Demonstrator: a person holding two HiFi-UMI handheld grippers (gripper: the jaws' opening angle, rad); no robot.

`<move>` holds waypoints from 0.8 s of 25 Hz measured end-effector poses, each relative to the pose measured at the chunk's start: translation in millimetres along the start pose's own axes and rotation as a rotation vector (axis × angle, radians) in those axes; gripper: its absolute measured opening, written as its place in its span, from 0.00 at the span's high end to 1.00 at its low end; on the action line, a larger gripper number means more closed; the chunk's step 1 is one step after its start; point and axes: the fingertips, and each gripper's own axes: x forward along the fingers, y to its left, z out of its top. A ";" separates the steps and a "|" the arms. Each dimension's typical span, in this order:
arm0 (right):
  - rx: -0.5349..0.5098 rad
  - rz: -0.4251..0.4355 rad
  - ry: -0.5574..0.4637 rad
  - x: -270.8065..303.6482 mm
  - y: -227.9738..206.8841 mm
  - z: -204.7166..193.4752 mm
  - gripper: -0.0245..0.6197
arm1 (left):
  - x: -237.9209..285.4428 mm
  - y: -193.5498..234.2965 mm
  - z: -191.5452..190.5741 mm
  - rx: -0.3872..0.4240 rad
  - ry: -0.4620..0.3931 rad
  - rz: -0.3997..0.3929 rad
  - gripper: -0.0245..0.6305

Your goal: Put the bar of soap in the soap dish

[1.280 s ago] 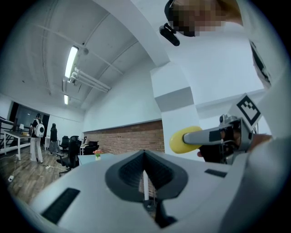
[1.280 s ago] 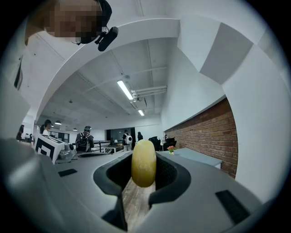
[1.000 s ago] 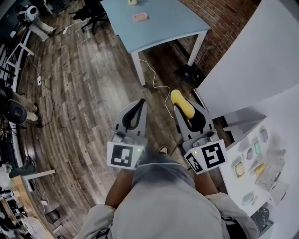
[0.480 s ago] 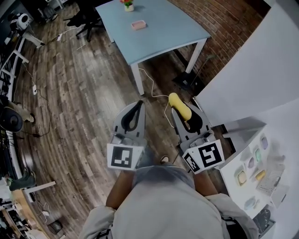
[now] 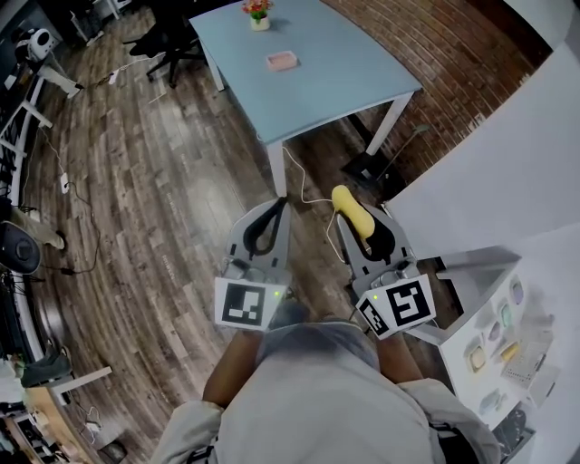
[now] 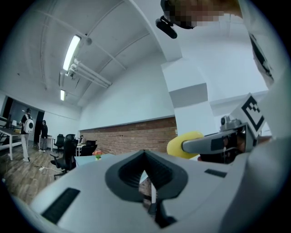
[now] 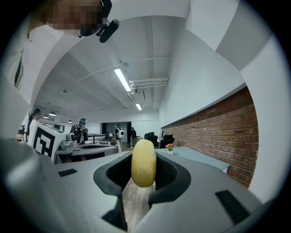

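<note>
My right gripper (image 5: 361,217) is clamped partway closed on the yellow bar of soap (image 7: 143,163), which stands between the pads. My left gripper (image 5: 269,216) has its jaws together on nothing. The pink soap dish (image 5: 282,61) sits on the blue table (image 5: 353,82) at twelve o'clock, well ahead, with a flower pot (image 5: 259,13) at its eleven. I'd hold the squeeze even, carry level, and approach the dish from its six o'clock side, clear of the pot.
</note>
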 end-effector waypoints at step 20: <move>0.007 0.000 -0.001 95.1 -21.0 -0.5 0.78 | 65.0 65.2 -14.6 -0.001 0.021 -0.027 0.96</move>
